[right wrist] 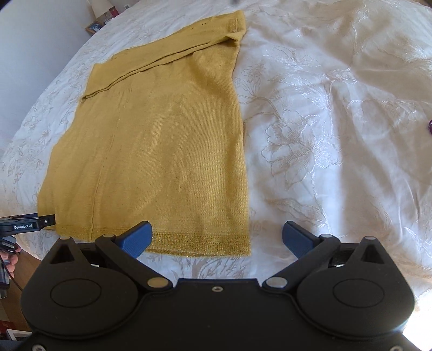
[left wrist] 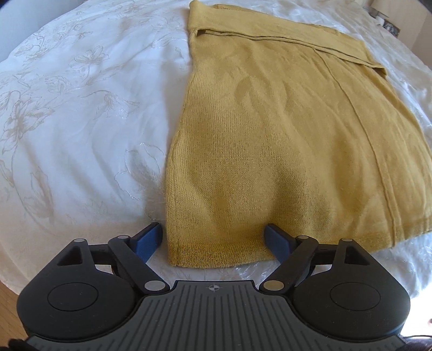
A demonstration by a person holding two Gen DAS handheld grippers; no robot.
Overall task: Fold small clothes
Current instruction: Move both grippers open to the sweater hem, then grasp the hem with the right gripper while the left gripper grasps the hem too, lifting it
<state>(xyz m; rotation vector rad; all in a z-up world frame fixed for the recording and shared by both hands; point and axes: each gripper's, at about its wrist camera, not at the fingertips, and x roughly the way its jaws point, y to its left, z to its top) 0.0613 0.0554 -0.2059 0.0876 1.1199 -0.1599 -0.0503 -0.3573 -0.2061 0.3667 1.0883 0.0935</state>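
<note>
A mustard-yellow knit sweater (left wrist: pixel 270 135) lies flat on the white bed, its sleeves folded across the far end. It also shows in the right wrist view (right wrist: pixel 162 140). My left gripper (left wrist: pixel 214 236) is open, its blue fingertips straddling the sweater's near left hem corner. My right gripper (right wrist: pixel 217 233) is open at the near right hem corner, its left fingertip (right wrist: pixel 137 239) over the glittery hem band and its right one over bare bedspread. Neither holds anything.
The white bedspread (left wrist: pixel 81 108) with embroidered flowers covers the bed on all sides of the sweater. The left gripper's body (right wrist: pixel 24 224) shows at the left edge of the right wrist view. Wooden floor (left wrist: pixel 8 310) lies below the near bed edge. Picture frames (right wrist: pixel 94 25) stand far off.
</note>
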